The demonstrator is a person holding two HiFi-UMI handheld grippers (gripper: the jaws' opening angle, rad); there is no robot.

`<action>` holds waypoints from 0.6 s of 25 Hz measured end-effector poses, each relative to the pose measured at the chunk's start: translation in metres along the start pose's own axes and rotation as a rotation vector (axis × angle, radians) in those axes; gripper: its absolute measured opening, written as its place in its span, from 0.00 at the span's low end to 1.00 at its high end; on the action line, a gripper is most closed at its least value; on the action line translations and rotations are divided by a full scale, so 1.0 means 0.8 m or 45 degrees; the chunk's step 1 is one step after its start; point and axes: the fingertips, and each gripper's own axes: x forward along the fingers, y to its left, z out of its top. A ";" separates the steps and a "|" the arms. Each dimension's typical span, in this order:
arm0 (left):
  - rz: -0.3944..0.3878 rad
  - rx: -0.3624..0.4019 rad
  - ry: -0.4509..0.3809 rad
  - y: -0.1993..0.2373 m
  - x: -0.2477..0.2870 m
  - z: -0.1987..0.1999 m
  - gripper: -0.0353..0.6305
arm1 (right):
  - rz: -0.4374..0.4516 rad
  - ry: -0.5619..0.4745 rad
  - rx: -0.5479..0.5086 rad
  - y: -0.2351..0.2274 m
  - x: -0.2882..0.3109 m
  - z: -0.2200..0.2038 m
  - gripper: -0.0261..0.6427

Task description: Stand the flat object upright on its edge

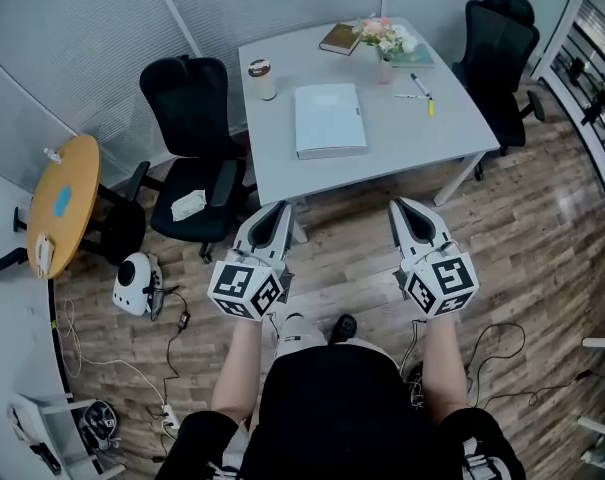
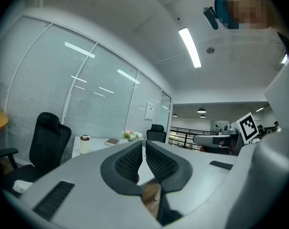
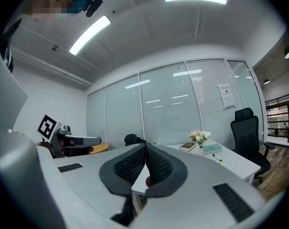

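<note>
In the head view, we see the grey rectangular counter (image 1: 282,163) ahead of us, standing on a wood-plank floor (image 1: 352,258). The white flat rectangular binder (image 1: 329,118) lies on its broad face at the counter's middle, close to the counter's near edge. Beside the binder's far left corner, toward the counter's left edge, stands a white cup with a dark lid (image 1: 262,78). Along the counter's far edge are a brown book (image 1: 339,38), a small vase of pink and white flowers (image 1: 383,43) and a teal notebook (image 1: 415,58). Pens (image 1: 422,95) lie toward the counter's right edge. One black office chair (image 1: 194,133) sits at the counter's left side, and a second black office chair (image 1: 497,43) at its far right corner. The left hand-held gripper (image 1: 279,209) and the right hand-held gripper (image 1: 401,206) are both over the floor, short of the counter's near edge and well apart from the binder.

In the left gripper view, the dark ribbed pads (image 2: 130,162) are clenched tip to tip on nothing. They cover the counter's middle, so we cannot make out the binder. The cup, book and flowers show on the counter beyond them.

In the right gripper view, the jaws are likewise clenched on nothing and hide much of the counter. The flowers, book, notebook and pens show on its right part.
</note>
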 end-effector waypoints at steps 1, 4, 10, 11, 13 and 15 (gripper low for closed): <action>0.001 -0.002 0.004 0.000 -0.002 -0.002 0.11 | 0.000 -0.003 -0.005 0.002 0.000 -0.002 0.06; -0.003 -0.005 0.010 0.004 -0.002 -0.007 0.11 | -0.015 -0.017 -0.018 0.001 0.001 -0.007 0.06; -0.006 -0.038 0.028 0.026 0.008 -0.022 0.11 | -0.054 -0.002 0.011 -0.006 0.019 -0.021 0.06; -0.007 -0.044 0.030 0.030 0.012 -0.023 0.11 | -0.058 0.003 0.017 -0.009 0.024 -0.023 0.06; -0.020 -0.049 0.031 0.038 0.022 -0.024 0.11 | -0.064 0.012 0.030 -0.014 0.035 -0.024 0.06; -0.041 -0.050 0.025 0.047 0.036 -0.020 0.11 | -0.063 0.019 0.033 -0.019 0.051 -0.021 0.06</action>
